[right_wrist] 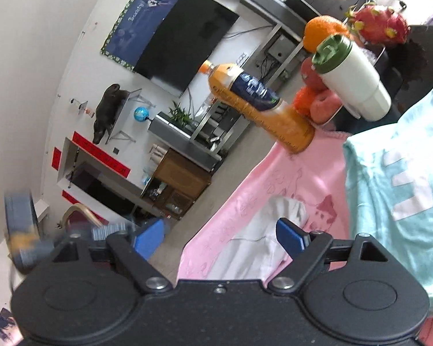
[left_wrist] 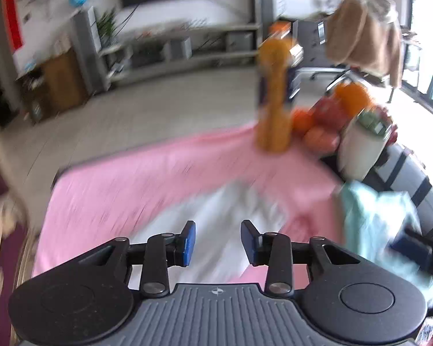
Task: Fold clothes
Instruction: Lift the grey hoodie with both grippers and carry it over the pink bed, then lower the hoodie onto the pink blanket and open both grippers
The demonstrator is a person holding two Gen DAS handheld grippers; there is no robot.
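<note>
Two grippers, left gripper (left_wrist: 218, 241) and right gripper (right_wrist: 220, 235), fingers apart, gripping nothing, hover above white garment (left_wrist: 213, 216) on pink-covered surface (left_wrist: 130, 178), probably poised to grasp; mint shirt (right_wrist: 395, 190) waits beside.

The left wrist view is smeared with motion blur: the white garment (left_wrist: 216, 216) on the pink cloth (left_wrist: 130, 184) shows no readable outline. Beside the white garment, the mint garment (right_wrist: 395, 178) runs off the right edge, its white lettering cut short. The juice bottle (left_wrist: 274, 95) beyond has an unreadable label.
</note>
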